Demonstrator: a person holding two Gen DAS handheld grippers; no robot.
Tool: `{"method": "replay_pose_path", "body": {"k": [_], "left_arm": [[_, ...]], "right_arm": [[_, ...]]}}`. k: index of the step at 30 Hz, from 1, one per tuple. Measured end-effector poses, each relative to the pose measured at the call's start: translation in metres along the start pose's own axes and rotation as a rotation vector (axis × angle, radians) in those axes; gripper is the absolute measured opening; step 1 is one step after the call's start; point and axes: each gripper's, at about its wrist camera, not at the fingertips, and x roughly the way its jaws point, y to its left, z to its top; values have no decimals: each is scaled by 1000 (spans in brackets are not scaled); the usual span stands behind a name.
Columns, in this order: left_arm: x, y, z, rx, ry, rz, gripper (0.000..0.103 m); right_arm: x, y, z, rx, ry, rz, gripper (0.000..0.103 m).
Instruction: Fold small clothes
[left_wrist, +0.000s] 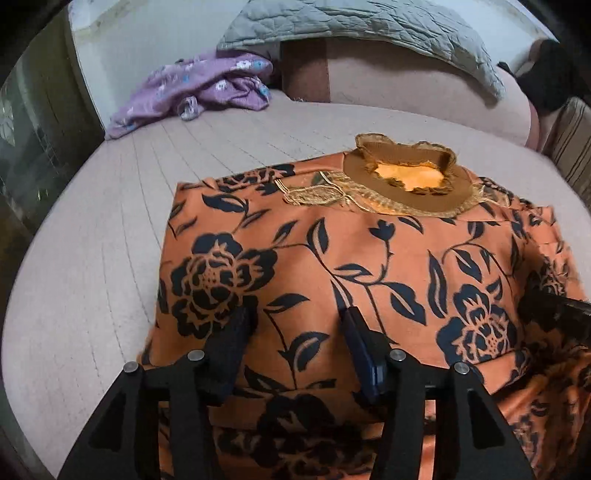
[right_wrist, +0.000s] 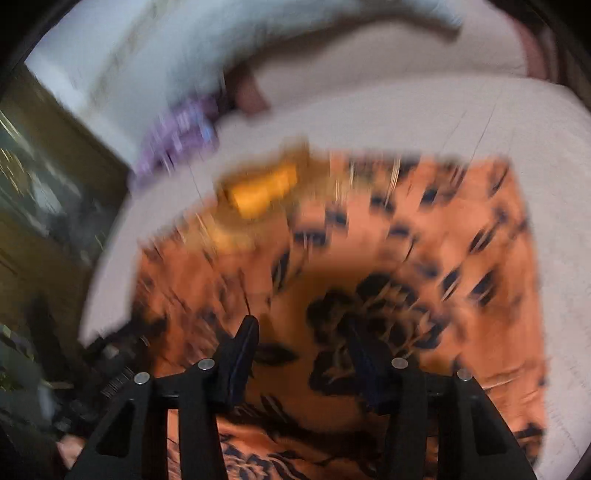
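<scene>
Orange top (left_wrist: 354, 258) with black flowers and a brown frilled collar (left_wrist: 406, 181) lay flat on the pink bed (left_wrist: 92, 240). Left gripper (left_wrist: 295, 325) and right gripper (right_wrist: 301, 332) hung over it, jaws apart, grasping nothing.

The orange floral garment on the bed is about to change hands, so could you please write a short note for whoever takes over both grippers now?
Left gripper: jaws apart over the orange black-flowered garment, nothing pinched.
Right gripper: jaws apart above the same garment; view is motion-blurred, no grip visible.
Garment lies on the pale pink bed, brown lace-trimmed neckline at the far end, sides seemingly folded in.
A crumpled purple flowered cloth waits at the far left.
Left to do: finish folding the orange garment, probably hem toward neckline, then the purple one.
</scene>
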Motion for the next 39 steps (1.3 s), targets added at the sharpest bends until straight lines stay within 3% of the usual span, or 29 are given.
{"method": "replay_pose_path", "body": {"k": [2, 5, 9, 13, 19, 25, 30, 33, 39], "left_arm": [[0, 0, 0, 8, -3, 0, 58], [4, 2, 1, 5, -5, -10, 59], [1, 3, 0, 19, -12, -11, 61], [3, 3, 0, 17, -11, -9, 62], [4, 2, 0, 18, -14, 10, 68], [9, 9, -1, -24, -4, 32, 87], [13, 9, -6, -42, -12, 55, 102], [12, 7, -8, -50, -7, 71, 103], [10, 10, -8, -48, 6, 44, 103]], "right_arm": [[-5, 8, 2, -26, -28, 1, 54], [-15, 2, 6, 46, -84, 76, 54], [-23, -3, 14, 71, -158, 5, 54], [-4, -18, 13, 116, -76, -25, 53], [-5, -9, 11, 20, -83, -76, 59], [-3, -8, 11, 16, -84, -75, 61], [2, 6, 7, -79, -83, -128, 68], [7, 18, 3, -160, -79, -179, 76], [9, 24, 1, -179, -95, -214, 77]]}}
